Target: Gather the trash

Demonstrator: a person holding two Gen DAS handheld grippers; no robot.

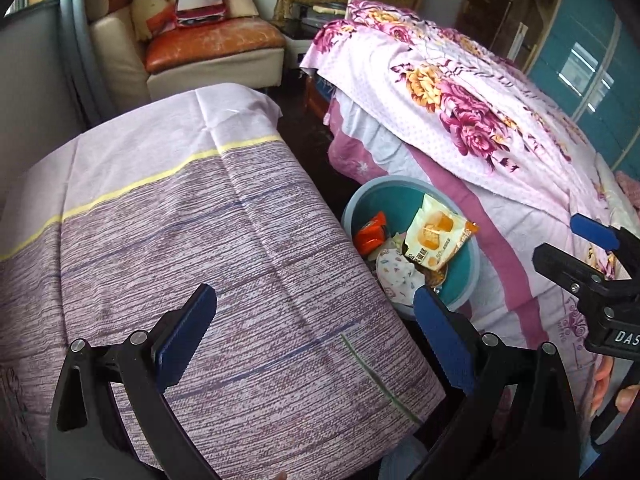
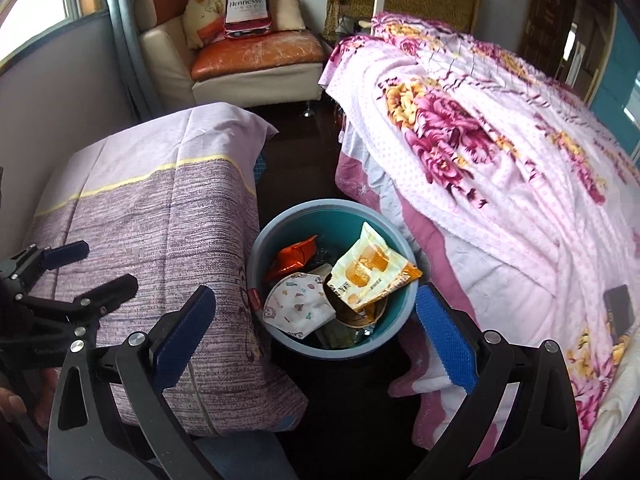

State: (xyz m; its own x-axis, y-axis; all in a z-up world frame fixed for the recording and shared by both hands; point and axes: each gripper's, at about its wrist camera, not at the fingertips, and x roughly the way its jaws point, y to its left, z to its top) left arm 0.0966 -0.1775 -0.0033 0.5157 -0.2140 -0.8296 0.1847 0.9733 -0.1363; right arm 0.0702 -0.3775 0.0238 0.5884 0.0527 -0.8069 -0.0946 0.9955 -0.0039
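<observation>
Between the purple striped cloth-covered table [image 2: 160, 208] and the floral bed, a round teal plastic bin [image 2: 276, 224] holds wrappers and a white patterned mask [image 2: 298, 306]. Left gripper [image 1: 316, 336] and right gripper [image 2: 316, 338]: jaws apart, empty. Tabletop shows no trash; collection appears nearly done.

The left wrist view looks down and forward from above the striped purple cloth [image 1: 192, 248], close to it, with the teal bin [image 1: 464, 280] off to its right. The right wrist view sits further right, almost straight above the bin [image 2: 276, 240] and near it. Both share the bin, cloth, floral bed cover [image 1: 460, 92] [image 2: 500, 140] and far armchair [image 1: 208, 52] [image 2: 248, 68]
</observation>
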